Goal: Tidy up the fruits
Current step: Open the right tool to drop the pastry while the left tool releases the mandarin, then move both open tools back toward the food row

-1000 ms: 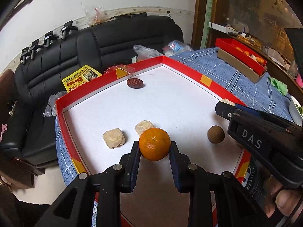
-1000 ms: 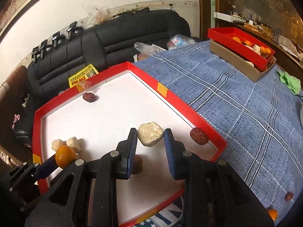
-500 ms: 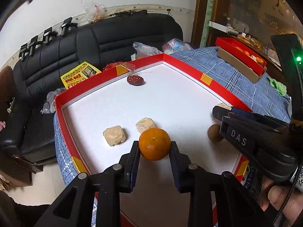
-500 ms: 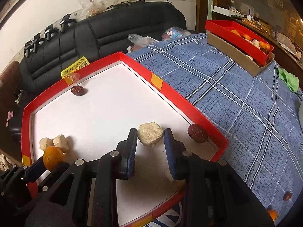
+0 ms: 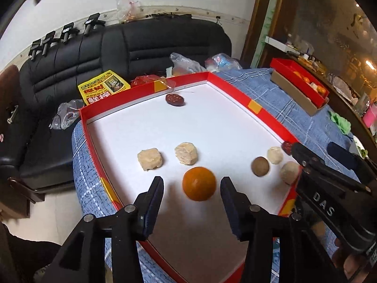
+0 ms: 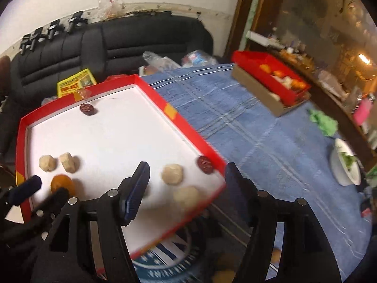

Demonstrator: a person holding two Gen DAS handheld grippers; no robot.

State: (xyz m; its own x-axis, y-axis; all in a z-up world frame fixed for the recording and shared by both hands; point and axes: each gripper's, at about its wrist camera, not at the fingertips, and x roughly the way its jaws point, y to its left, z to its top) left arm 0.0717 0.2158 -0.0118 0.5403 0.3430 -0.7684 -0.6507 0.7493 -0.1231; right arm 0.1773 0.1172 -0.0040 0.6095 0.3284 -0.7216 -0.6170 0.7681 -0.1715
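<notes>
A red-rimmed tray (image 5: pixel 238 94) with a white floor lies on the blue cloth. My left gripper (image 5: pixel 192 188) is open, and an orange (image 5: pixel 199 184) lies on the tray floor between its fingers, touching neither. Two beige lumps (image 5: pixel 149 159) (image 5: pixel 186 153) lie just beyond it. A brown ball (image 5: pixel 260 166) and two more beige lumps (image 5: pixel 275 155) (image 5: pixel 289 172) lie at the tray's right. My right gripper (image 6: pixel 187 181) is open and empty above the tray's near right corner, over a beige lump (image 6: pixel 186 197). A dark red fruit (image 6: pixel 205 164) sits against the rim.
Another dark red fruit (image 5: pixel 174 99) lies at the tray's far side. A second red box (image 6: pixel 271 75) holding fruit stands on the cloth at the far right. A white bowl (image 6: pixel 345 165) and a green cloth (image 6: pixel 324 122) lie to the right. A black sofa (image 5: pixel 129 44) stands behind.
Both grippers opened. The left one let the orange go onto the tray floor. The right one let its beige lump go at the tray's right side and swung rightward.
</notes>
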